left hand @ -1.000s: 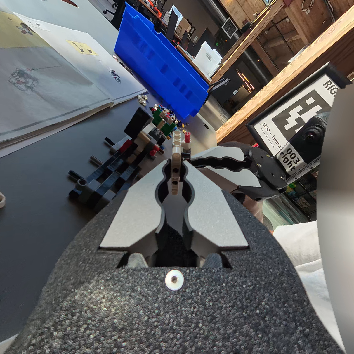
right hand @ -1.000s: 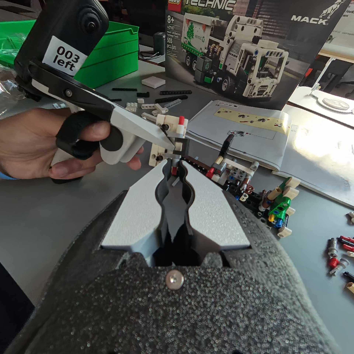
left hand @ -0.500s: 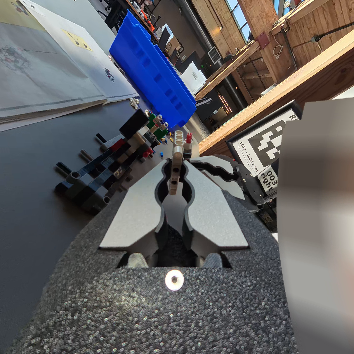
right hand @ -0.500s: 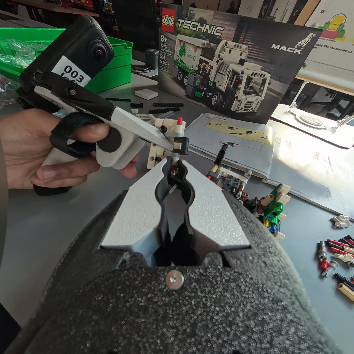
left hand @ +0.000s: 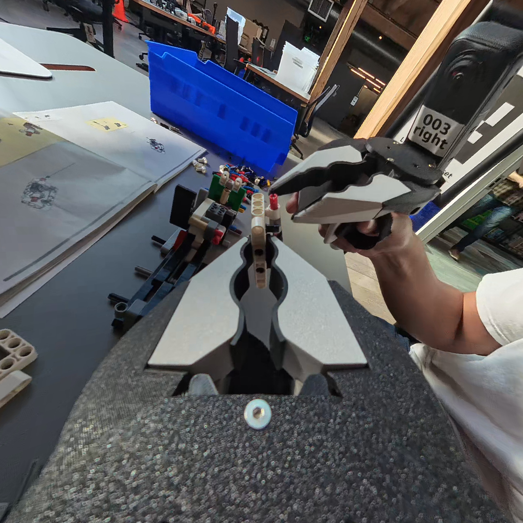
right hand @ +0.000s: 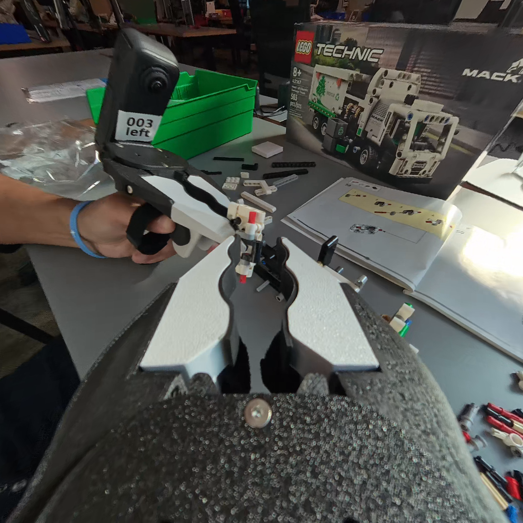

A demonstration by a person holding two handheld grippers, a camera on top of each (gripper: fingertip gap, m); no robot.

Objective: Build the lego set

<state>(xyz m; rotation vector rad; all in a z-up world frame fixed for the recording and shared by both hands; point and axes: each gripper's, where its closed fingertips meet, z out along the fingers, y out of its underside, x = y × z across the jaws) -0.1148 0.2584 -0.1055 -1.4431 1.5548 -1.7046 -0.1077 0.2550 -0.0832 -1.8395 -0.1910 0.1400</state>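
In the right wrist view, going left to right: crinkled clear plastic bag (right hand: 48, 152) at far left, then a hand (right hand: 113, 229) w/ a blue wristband working the left gripper (right hand: 230, 219), its fingers clamped on a small cream-white brick sub-assembly w/ a red axle through it (right hand: 249, 223). Behind sits a green plastic bin (right hand: 209, 119); loose black & white beams (right hand: 285, 169) lie at centre on the grey table (right hand: 93, 283). The right gripper (right hand: 258, 249), centre frame, is spread wide: the sub-assembly's lower end hangs just inside its left finger, right finger well apart, so nothing is gripped there. Further right: open instruction booklet (right hand: 396, 235), printed truck-set box (right hand: 396, 93) upper right, loose red & black pins (right hand: 498, 416) lower right. In the left wrist view the left gripper (left hand: 259, 243) pinches a tan holed beam (left hand: 259, 226) at centre, the blue plastic bin (left hand: 215, 113) stands above centre, and the right gripper (left hand: 283, 202) gapes beside the red axle tip (left hand: 273, 198). Risks, judged: w/ one pinch on a thin beam, the piece could pivot or slip; a sideways bump from the open finger could pop the axle out or knock bits onto the dark half-built chassis (left hand: 181, 254) below.
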